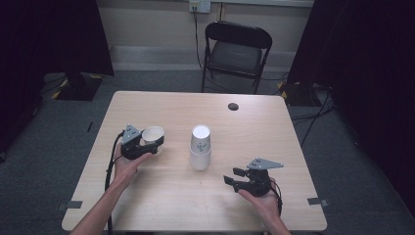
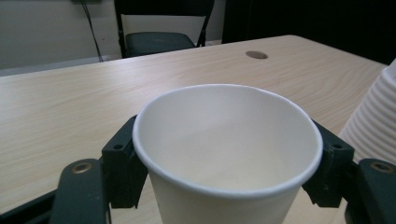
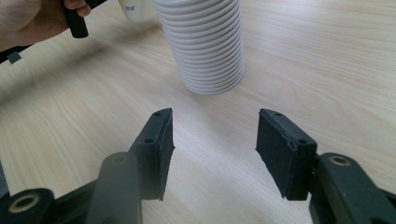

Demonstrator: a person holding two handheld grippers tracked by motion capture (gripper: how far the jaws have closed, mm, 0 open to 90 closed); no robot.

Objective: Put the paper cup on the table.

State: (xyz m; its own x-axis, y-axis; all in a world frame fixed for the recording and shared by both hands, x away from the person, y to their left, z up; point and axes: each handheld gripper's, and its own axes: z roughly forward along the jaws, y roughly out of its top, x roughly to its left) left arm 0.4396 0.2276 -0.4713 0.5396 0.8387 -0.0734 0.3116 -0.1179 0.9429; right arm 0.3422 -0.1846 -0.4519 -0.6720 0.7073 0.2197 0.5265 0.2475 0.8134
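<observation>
Your left gripper (image 1: 147,145) pinches 1 single white paper cup (image 1: 153,134), upright w/ mouth up, at the left part of the counter (image 1: 161,196); in the left gripper view the pads sit on both sides of the cup wall. 1 stack of cups (image 1: 200,147), upside down, stands in the middle, apart from that cup. Your right gripper (image 1: 234,176) is spread w/ nothing between, near the stack on its right.

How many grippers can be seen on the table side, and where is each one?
2. The left gripper is at the table's left, its jaws on either side of an upright single paper cup. The right gripper is near the front right, jaws open and empty.
</observation>
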